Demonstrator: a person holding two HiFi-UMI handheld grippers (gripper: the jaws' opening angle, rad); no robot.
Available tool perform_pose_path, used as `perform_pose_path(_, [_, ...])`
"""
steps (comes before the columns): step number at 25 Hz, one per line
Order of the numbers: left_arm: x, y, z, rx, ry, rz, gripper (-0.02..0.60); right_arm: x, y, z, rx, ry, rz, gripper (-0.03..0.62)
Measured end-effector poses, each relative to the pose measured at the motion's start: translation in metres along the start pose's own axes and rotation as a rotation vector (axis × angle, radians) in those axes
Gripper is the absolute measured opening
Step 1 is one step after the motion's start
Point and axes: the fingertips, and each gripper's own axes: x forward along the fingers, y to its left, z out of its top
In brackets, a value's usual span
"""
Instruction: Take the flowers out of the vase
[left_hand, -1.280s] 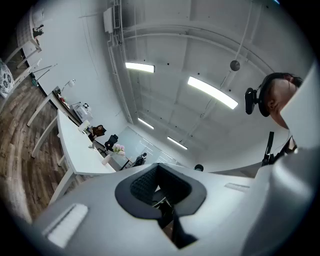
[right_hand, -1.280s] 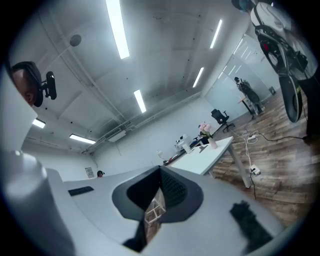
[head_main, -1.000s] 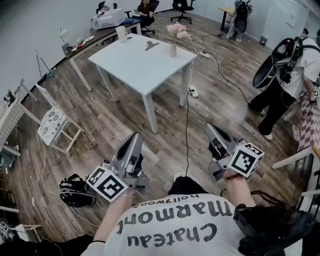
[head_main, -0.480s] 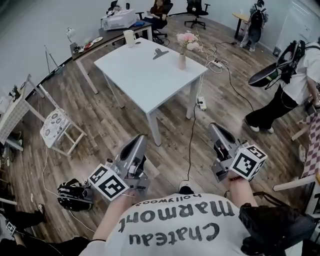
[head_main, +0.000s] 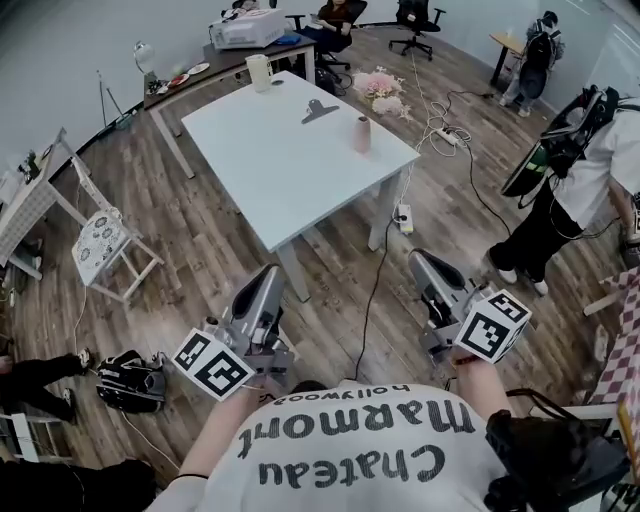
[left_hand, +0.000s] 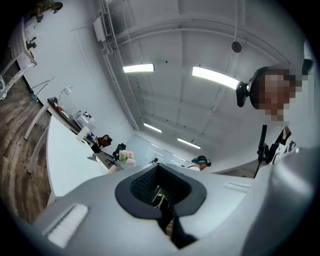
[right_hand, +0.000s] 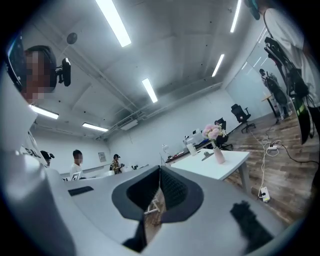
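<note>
Pink flowers stand in a small pale vase near the far right edge of the white table. The right gripper view shows the flowers and the vase well ahead; in the left gripper view the flowers are small and distant. My left gripper and right gripper are held over the wooden floor short of the table, far from the vase. Both are shut with nothing in them, the left gripper and the right gripper with jaws meeting.
A binder clip and a white cup lie on the table. A cable and power strip run on the floor by the table leg. A person stands at right; a white chair and black bag sit at left.
The table with the vase has come nearer and lower in the head view as I walk toward it. Both grippers stay shut and keep their place in front of me.
</note>
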Motion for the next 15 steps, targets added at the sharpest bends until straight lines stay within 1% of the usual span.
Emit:
perform_pose_path(3, [0.02, 0.0, -0.015, -0.004, 0.052, 0.016, 0.005, 0.007, -0.017, 0.002, 0.033, 0.009, 0.02, 0.015])
perform_pose_path(8, [0.048, 0.011, -0.032, -0.017, 0.092, 0.026, 0.005, 0.019, -0.045, -0.001, 0.097, -0.006, 0.028, 0.017])
perform_pose_path(11, [0.068, 0.025, -0.041, -0.036, 0.108, 0.029, 0.005, 0.026, -0.064, -0.004, 0.099, 0.001, 0.014, 0.017])
perform_pose_path(15, [0.108, 0.045, -0.045, -0.048, 0.115, 0.002, 0.005, 0.043, -0.098, 0.002, 0.093, 0.015, -0.01, 0.017])
